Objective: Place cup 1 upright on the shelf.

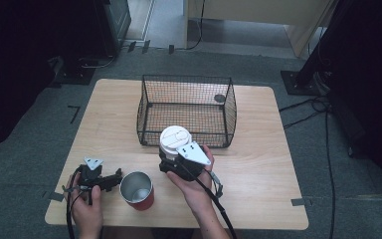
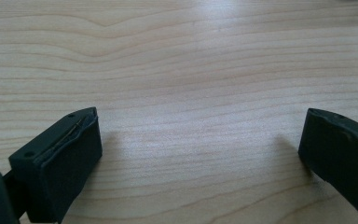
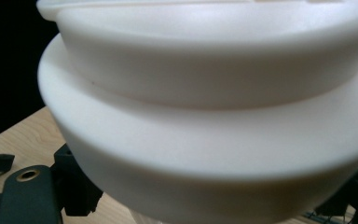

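Note:
A white plastic lid [image 1: 175, 139] [image 3: 205, 116] is held a little above the table just in front of the basket, with my right gripper [image 1: 171, 154] shut on it from below. In the right gripper view the lid sits very close and black jaw parts show under it at both lower corners. A red cup [image 1: 138, 190] with a shiny metal inside stands upright near the table's front edge. My left gripper [image 1: 115, 178] [image 2: 200, 149] lies low just left of the cup, pointing at it, open with bare wood between its jaws.
A black wire basket [image 1: 186, 78] stands at the middle back of the wooden table [image 1: 258, 164], with a small dark round thing [image 1: 220, 98] at its far right corner. Cables run over the floor at right.

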